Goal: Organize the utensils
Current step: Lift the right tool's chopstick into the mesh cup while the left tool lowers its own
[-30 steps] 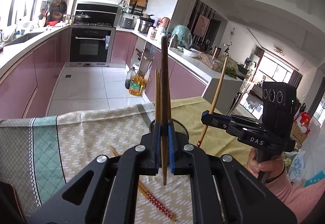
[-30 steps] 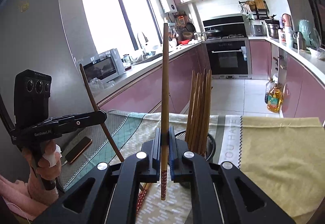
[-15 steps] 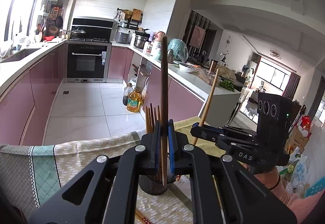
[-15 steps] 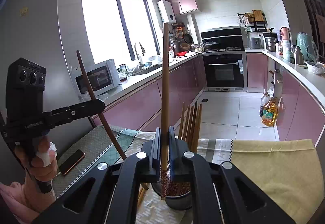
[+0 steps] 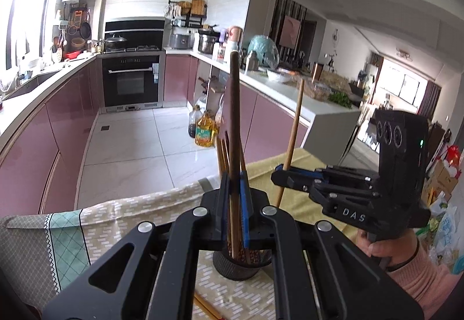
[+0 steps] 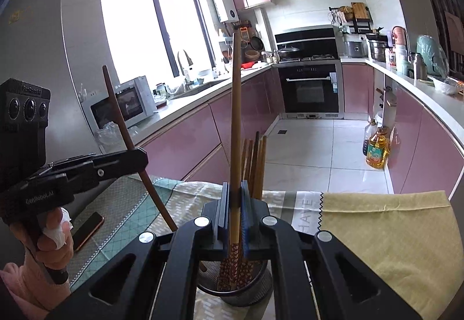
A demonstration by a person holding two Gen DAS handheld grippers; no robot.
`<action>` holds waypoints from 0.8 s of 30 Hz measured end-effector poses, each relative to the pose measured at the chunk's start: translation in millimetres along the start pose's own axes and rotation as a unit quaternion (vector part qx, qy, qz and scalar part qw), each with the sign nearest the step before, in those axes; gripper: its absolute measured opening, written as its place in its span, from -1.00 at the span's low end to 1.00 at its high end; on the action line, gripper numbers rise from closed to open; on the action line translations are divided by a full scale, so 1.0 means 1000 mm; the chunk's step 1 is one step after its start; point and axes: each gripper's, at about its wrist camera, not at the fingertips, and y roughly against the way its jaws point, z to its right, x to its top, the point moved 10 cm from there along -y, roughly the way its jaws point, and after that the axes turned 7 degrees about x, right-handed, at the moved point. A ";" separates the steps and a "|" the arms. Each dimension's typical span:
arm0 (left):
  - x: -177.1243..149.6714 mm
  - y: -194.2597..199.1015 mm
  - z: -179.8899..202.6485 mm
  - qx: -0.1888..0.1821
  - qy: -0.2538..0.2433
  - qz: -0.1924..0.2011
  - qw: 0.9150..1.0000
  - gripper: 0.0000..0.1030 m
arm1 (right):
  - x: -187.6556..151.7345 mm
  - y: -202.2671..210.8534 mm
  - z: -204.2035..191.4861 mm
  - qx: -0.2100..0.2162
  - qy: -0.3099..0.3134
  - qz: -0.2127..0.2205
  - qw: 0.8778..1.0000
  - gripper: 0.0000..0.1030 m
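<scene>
My left gripper (image 5: 234,212) is shut on a dark wooden chopstick (image 5: 235,117), held upright with its lower tip inside the black mesh holder (image 5: 236,267). My right gripper (image 6: 235,218) is shut on a lighter chopstick (image 6: 235,117) with a red patterned end, also upright with its tip in the holder (image 6: 235,295). Several chopsticks (image 6: 255,163) stand in the holder. The right gripper shows in the left wrist view (image 5: 278,178), and the left gripper shows in the right wrist view (image 6: 139,156).
The holder stands on a table under a patterned cloth (image 5: 110,215) and a yellow cloth (image 6: 385,233). Loose chopsticks (image 5: 207,310) lie in front of the holder. A phone (image 6: 87,230) lies at the left. Kitchen counters lie beyond.
Both grippers have come down and drawn in over the holder. The two held chopsticks' lower tips now reach into it, where earlier they hung above the table.
</scene>
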 end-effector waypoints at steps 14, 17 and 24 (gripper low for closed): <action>-0.032 -0.047 -0.005 0.013 -0.037 -0.078 0.996 -0.86 | -0.042 -0.035 0.015 -0.007 -0.024 -0.088 0.996 -0.87; -0.030 -0.054 -0.007 0.015 -0.032 -0.082 0.996 -0.85 | -0.045 -0.039 0.019 -0.008 -0.030 -0.096 0.995 -0.85; -0.029 -0.074 -0.015 0.022 -0.022 -0.093 0.995 -0.84 | -0.043 -0.043 0.025 -0.009 -0.039 -0.093 0.995 -0.84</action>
